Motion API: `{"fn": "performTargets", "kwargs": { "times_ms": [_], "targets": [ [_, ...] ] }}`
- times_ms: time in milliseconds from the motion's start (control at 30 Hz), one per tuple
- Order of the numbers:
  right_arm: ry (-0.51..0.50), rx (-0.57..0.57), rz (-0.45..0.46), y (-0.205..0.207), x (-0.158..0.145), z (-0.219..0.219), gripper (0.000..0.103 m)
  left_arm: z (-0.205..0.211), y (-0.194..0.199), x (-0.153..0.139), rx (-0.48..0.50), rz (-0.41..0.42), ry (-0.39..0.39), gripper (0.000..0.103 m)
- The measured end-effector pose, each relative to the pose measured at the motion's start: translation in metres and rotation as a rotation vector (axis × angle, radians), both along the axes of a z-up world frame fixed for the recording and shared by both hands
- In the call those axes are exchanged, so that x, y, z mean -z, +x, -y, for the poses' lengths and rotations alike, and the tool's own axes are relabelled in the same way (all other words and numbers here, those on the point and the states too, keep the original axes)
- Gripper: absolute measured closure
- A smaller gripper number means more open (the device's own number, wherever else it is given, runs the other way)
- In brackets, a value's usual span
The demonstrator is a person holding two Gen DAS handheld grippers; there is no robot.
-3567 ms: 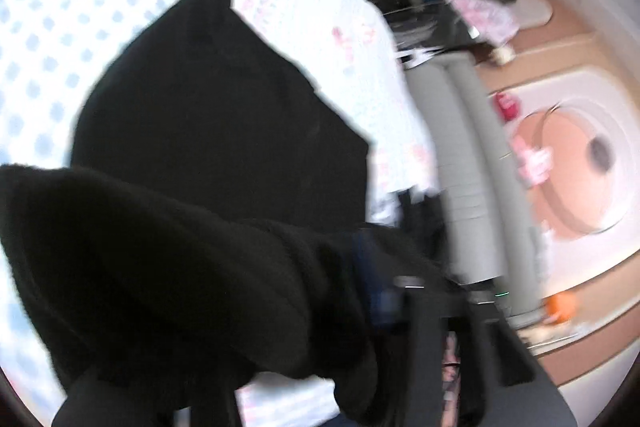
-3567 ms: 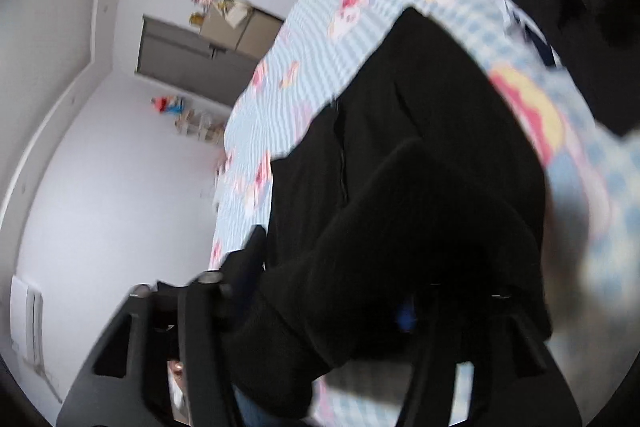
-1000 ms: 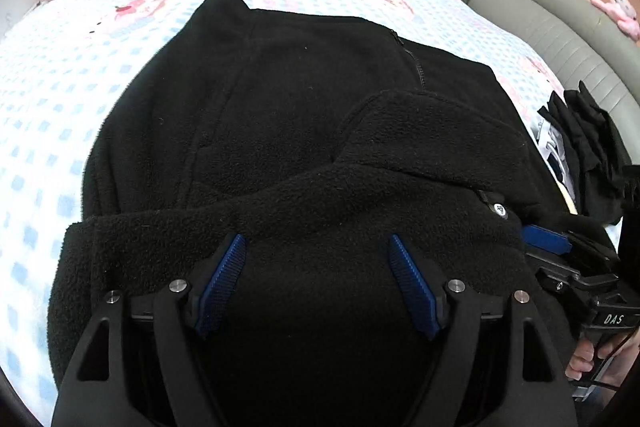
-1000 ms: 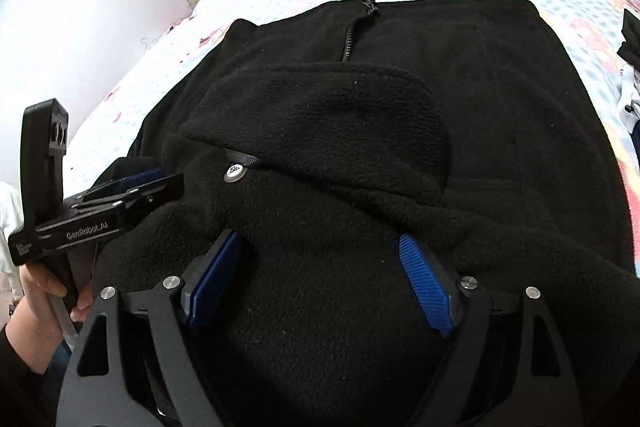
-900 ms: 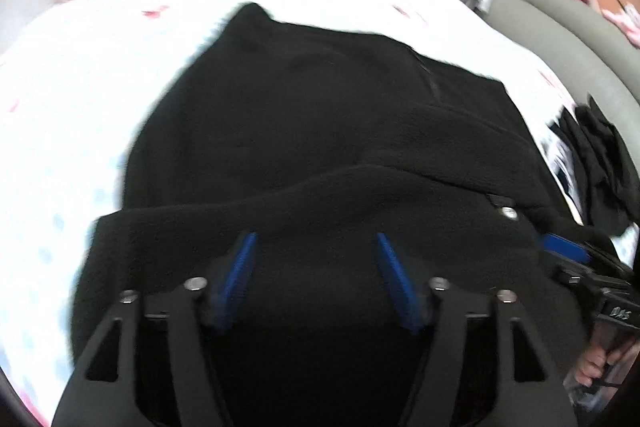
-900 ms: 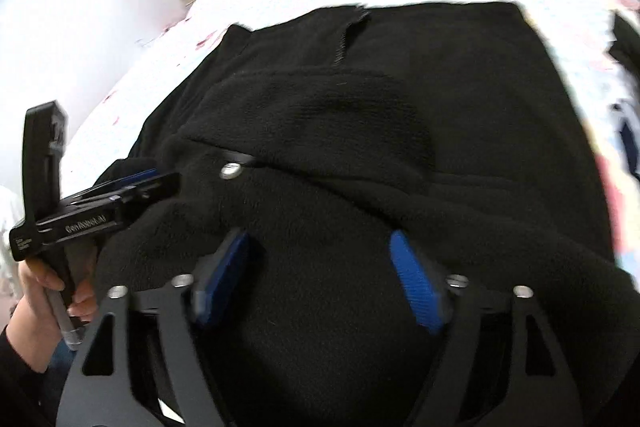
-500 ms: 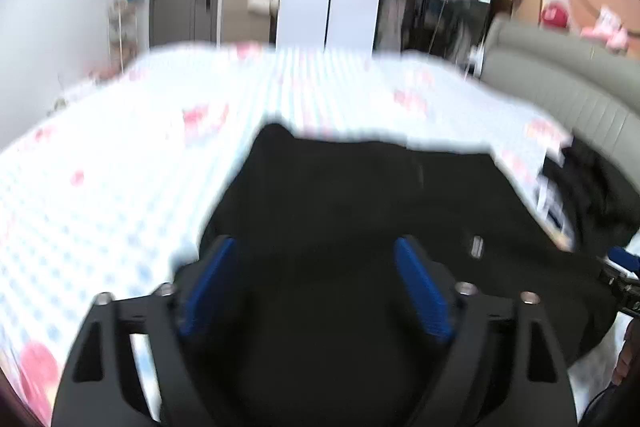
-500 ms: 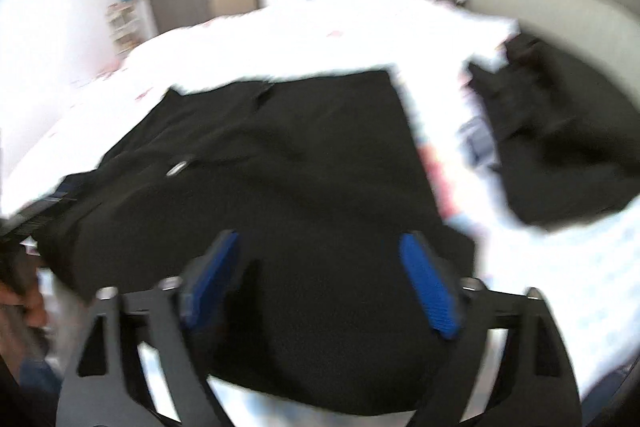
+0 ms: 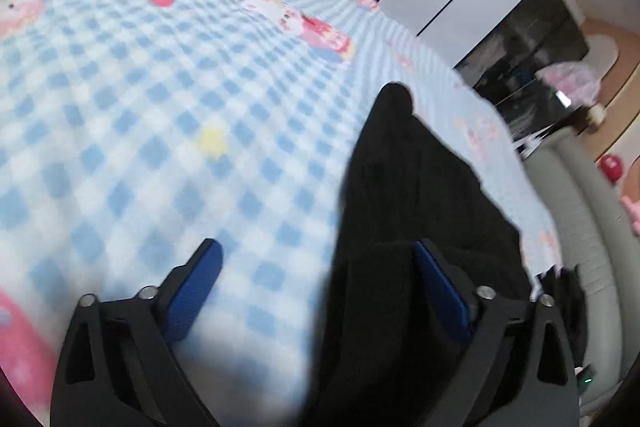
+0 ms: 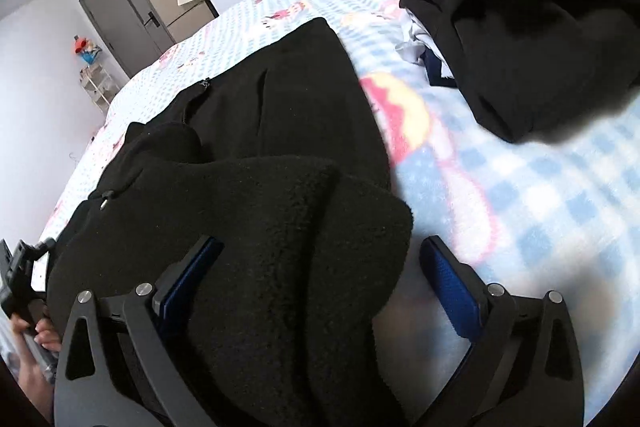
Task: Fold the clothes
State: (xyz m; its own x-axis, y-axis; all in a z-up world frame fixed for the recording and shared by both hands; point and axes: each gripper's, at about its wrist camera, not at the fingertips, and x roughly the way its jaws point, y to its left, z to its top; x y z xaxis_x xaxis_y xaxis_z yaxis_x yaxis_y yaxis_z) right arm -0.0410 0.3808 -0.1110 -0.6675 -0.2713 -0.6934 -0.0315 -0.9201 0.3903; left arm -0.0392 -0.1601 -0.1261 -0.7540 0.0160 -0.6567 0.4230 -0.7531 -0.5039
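Black fleece jacket [image 10: 248, 195] lying folded on bed [image 9: 160, 107]; left gripper [image 9: 316, 291], right gripper [image 10: 320, 279] both gaping wide, risking snagging, undoing fold.

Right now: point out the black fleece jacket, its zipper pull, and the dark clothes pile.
black fleece jacket [image 10: 280, 211]: right wrist view, folded top layer.
zipper pull [image 10: 205, 83]: right wrist view, pull tab.
dark clothes pile [image 10: 520, 15]: right wrist view, top garment.

You had two grippers, the left gripper [image 9: 316, 291] and the right gripper [image 10: 320, 279], both with fingers spread. One black fleece jacket [image 10: 256, 155] lay on one checked bedspread [image 9: 160, 107], and one pile of dark clothes [image 10: 520, 7] sat apart.
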Motion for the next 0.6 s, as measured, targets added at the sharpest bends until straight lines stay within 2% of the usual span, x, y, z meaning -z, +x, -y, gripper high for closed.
{"fn": "performTargets", "kwargs": {
  "times_ms": [67,133,167,233,267,333,367,433,500,533,600],
  "targets": [
    [-0.038,0.064,-0.009,0.012,-0.014,-0.008,0.009,-0.027,0.005,-0.022,0.016,-0.009,-0.174,0.009],
    [-0.064,0.142,-0.044,0.03,-0.03,-0.012,0.008,-0.056,0.005,-0.046,0.058,-0.031,-0.316,0.008],
    [-0.081,0.14,-0.057,0.036,-0.035,-0.009,0.008,-0.075,0.003,-0.056,0.101,-0.054,-0.374,0.008],
    [-0.088,0.101,-0.081,0.049,-0.041,0.004,0.008,-0.106,0.002,-0.073,0.191,-0.1,-0.432,0.008],
    [-0.044,0.069,-0.084,0.051,-0.043,0.018,0.007,-0.124,0.003,-0.076,0.237,-0.131,-0.441,0.007],
    [0.083,0.016,-0.091,0.053,-0.044,0.048,0.0,-0.151,0.003,-0.075,0.301,-0.166,-0.426,0.004],
    [0.167,-0.002,-0.096,0.054,-0.043,0.062,0.0,-0.16,0.002,-0.071,0.322,-0.163,-0.411,0.003],
    [0.347,-0.021,-0.096,0.054,-0.038,0.089,0.0,-0.17,-0.003,-0.054,0.348,-0.1,-0.377,0.003],
    [0.383,-0.029,-0.082,0.054,-0.025,0.093,0.0,-0.168,-0.009,-0.032,0.36,-0.019,-0.338,0.0],
    [0.393,-0.033,-0.076,0.055,-0.018,0.093,0.0,-0.166,-0.009,-0.033,0.362,-0.016,-0.325,0.0],
    [0.322,-0.036,-0.091,0.059,-0.013,0.083,0.0,-0.161,-0.014,-0.037,0.376,-0.003,-0.305,0.0]
  ]
}}
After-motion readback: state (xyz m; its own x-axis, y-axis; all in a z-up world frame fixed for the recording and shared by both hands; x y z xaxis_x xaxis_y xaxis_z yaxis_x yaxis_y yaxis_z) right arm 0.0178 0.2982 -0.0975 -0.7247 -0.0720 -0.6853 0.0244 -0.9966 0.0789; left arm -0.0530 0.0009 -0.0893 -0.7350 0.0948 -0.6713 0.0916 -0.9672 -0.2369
